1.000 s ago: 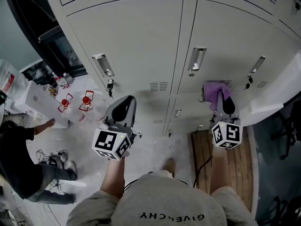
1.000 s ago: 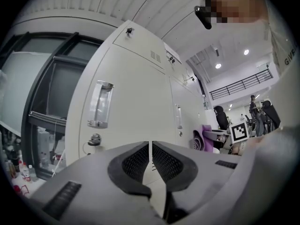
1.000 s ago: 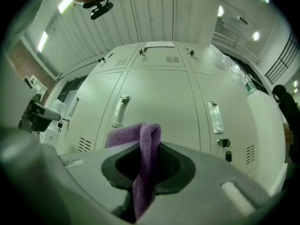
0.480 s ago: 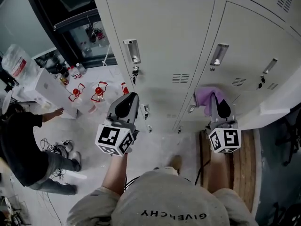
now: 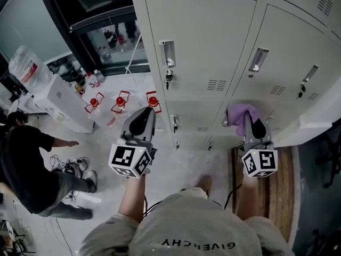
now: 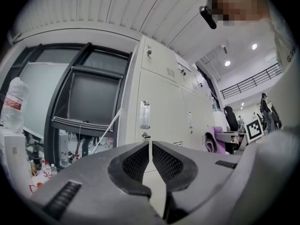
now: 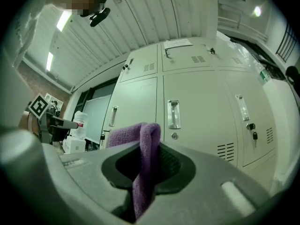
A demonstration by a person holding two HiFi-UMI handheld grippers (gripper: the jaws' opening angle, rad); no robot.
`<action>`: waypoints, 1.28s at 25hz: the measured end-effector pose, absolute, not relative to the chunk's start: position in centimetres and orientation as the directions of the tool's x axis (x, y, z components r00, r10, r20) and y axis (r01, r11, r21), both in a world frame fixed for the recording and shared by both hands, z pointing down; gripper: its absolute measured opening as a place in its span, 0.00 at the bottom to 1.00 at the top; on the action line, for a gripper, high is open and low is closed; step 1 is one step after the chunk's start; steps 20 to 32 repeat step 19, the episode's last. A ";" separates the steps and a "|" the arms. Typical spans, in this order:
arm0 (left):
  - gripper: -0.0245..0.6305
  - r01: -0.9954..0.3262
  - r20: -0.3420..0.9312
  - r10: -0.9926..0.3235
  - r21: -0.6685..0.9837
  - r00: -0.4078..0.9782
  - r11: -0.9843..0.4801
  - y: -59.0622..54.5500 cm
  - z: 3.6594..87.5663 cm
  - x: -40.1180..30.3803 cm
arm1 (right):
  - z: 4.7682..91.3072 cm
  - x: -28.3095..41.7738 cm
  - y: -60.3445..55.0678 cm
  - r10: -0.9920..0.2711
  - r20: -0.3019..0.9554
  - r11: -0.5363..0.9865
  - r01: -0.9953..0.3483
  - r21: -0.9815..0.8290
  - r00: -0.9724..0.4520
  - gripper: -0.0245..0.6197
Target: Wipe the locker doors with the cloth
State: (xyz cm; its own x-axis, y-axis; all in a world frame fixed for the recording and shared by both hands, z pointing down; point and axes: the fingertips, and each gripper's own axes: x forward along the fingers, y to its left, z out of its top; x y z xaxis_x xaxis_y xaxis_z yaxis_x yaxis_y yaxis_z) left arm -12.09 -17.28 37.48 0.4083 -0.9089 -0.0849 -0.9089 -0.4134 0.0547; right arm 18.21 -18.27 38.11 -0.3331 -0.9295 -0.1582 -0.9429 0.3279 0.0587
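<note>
Pale grey locker doors (image 5: 208, 41) fill the top of the head view, each with a recessed handle (image 5: 167, 53). My right gripper (image 5: 248, 117) is shut on a folded purple cloth (image 5: 241, 112) and holds it in front of the lower row of doors. In the right gripper view the cloth (image 7: 144, 144) hangs between the jaws of the right gripper (image 7: 145, 149), with the doors (image 7: 201, 111) a short way beyond. My left gripper (image 5: 147, 112) is shut on nothing, off to the left of the lockers. In its own view the left gripper (image 6: 150, 149) points at a door (image 6: 157, 111).
A person in black (image 5: 29, 164) stands at the left beside a white cabinet (image 5: 64, 103) with bottles. Red-topped stands (image 5: 122, 99) sit on the floor by the lockers. A dark window frame (image 5: 96, 20) is at the upper left. Wooden boards (image 5: 279, 196) lie at the right.
The lockers have slid right and farther off in the head view. The right gripper, still shut on the cloth, now sits lower against the doors. The left gripper stays shut.
</note>
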 end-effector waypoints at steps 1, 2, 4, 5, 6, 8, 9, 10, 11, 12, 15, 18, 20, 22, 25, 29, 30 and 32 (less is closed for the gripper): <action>0.07 -0.909 -0.087 -0.909 0.054 0.408 -0.413 -17.0 37.4 -12.3 | 38.1 18.1 -18.0 -0.930 -0.158 0.326 -0.944 0.058 -0.331 0.12; 0.07 -0.909 -0.088 -0.909 0.054 0.408 -0.413 -16.8 37.4 -12.5 | 38.1 18.0 -17.7 -0.931 -0.159 0.323 -0.945 0.057 -0.328 0.12; 0.07 -0.909 -0.091 -0.909 0.056 0.407 -0.413 -16.3 37.4 -12.8 | 38.1 17.7 -17.2 -0.932 -0.159 0.322 -0.945 0.054 -0.327 0.12; 0.07 -0.909 -0.091 -0.909 0.057 0.407 -0.413 -16.1 37.4 -12.9 | 38.1 17.6 -16.9 -0.932 -0.159 0.322 -0.945 0.052 -0.327 0.12; 0.07 -0.909 -0.092 -0.909 0.057 0.407 -0.413 -15.9 37.4 -13.1 | 38.1 17.5 -16.7 -0.932 -0.158 0.323 -0.945 0.051 -0.327 0.12; 0.07 -0.908 -0.095 -0.908 0.057 0.408 -0.414 -15.4 37.3 -13.3 | 38.2 17.3 -16.2 -0.932 -0.158 0.323 -0.945 0.047 -0.327 0.12; 0.07 -0.908 -0.097 -0.907 0.056 0.409 -0.415 -15.2 37.3 -13.3 | 38.2 17.3 -15.9 -0.932 -0.159 0.324 -0.945 0.041 -0.326 0.12; 0.07 -0.908 -0.099 -0.907 0.055 0.410 -0.416 -15.0 37.3 -13.3 | 38.2 17.2 -15.7 -0.932 -0.161 0.325 -0.945 0.034 -0.326 0.12; 0.07 -0.907 -0.100 -0.906 0.055 0.410 -0.417 -14.7 37.2 -13.4 | 38.3 17.2 -15.5 -0.931 -0.162 0.326 -0.945 0.026 -0.326 0.12; 0.07 -0.907 -0.101 -0.907 0.056 0.410 -0.416 -14.5 37.2 -13.4 | 38.3 17.1 -15.3 -0.931 -0.162 0.328 -0.944 0.018 -0.327 0.12; 0.07 -0.910 -0.100 -0.909 0.055 0.406 -0.412 -13.7 37.1 -13.9 | 38.4 16.7 -14.7 -0.929 -0.163 0.336 -0.942 0.002 -0.332 0.12; 0.07 -0.911 -0.102 -0.910 0.052 0.402 -0.409 -13.1 36.9 -14.2 | 38.3 16.3 -14.2 -0.927 -0.164 0.342 -0.940 0.003 -0.338 0.12; 0.07 -0.912 -0.103 -0.910 0.051 0.402 -0.408 -12.9 36.9 -14.2 | 38.3 16.2 -14.1 -0.926 -0.164 0.344 -0.939 0.005 -0.340 0.12; 0.07 -0.912 -0.103 -0.910 0.051 0.402 -0.408 -12.9 36.9 -14.2 | 38.3 16.2 -14.1 -0.926 -0.164 0.344 -0.939 0.005 -0.340 0.12; 0.07 -0.912 -0.103 -0.910 0.051 0.402 -0.408 -12.9 36.9 -14.2 | 38.3 16.2 -14.1 -0.926 -0.164 0.344 -0.939 0.005 -0.340 0.12; 0.07 -0.912 -0.103 -0.910 0.051 0.402 -0.408 -12.9 36.9 -14.2 | 38.3 16.2 -14.1 -0.926 -0.164 0.344 -0.939 0.005 -0.340 0.12; 0.07 -0.912 -0.103 -0.910 0.051 0.402 -0.408 -12.9 36.9 -14.2 | 38.3 16.2 -14.1 -0.926 -0.164 0.344 -0.939 0.005 -0.340 0.12; 0.07 -0.912 -0.103 -0.910 0.051 0.402 -0.408 -12.9 36.9 -14.2 | 38.3 16.2 -14.1 -0.926 -0.164 0.344 -0.939 0.005 -0.340 0.12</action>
